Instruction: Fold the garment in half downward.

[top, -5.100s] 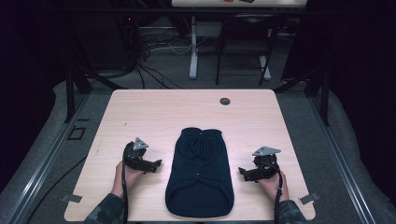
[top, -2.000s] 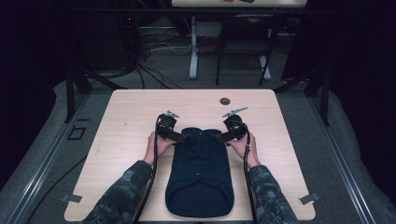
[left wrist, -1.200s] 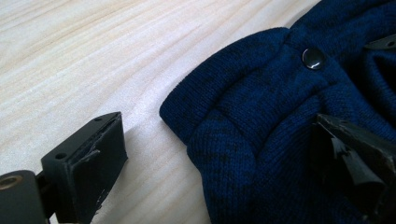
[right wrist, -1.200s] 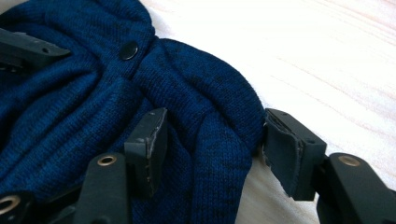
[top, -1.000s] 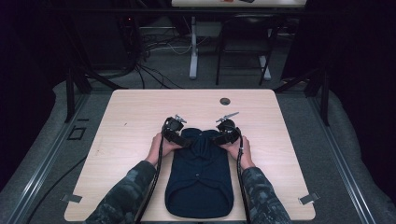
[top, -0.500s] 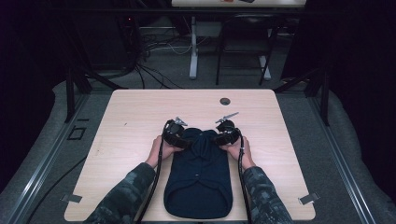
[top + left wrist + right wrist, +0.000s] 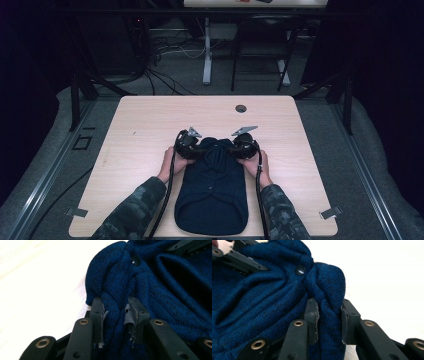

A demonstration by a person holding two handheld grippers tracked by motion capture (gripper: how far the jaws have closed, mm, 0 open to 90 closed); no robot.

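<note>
The dark blue knitted sweater point(image 7: 212, 192) lies flat on the table, its top end bunched up, showing a black button point(image 7: 135, 259).

A light wooden table point(image 7: 150, 125) with rounded corners stands on a grey floor. A dark blue knitted garment point(image 7: 214, 197) lies directly on the tabletop, near the person's edge and about midway between the table's left and right sides. Its near end lies flat and rounded, just short of the table's edge; its far end is bunched into folds towards the table's middle. A small dark round hole point(image 7: 241, 108) sits in the tabletop near the far edge, well apart from the garment. In the left gripper view the pale tabletop point(image 7: 37, 277) shows beside the bunched knit point(image 7: 160, 297).
</note>
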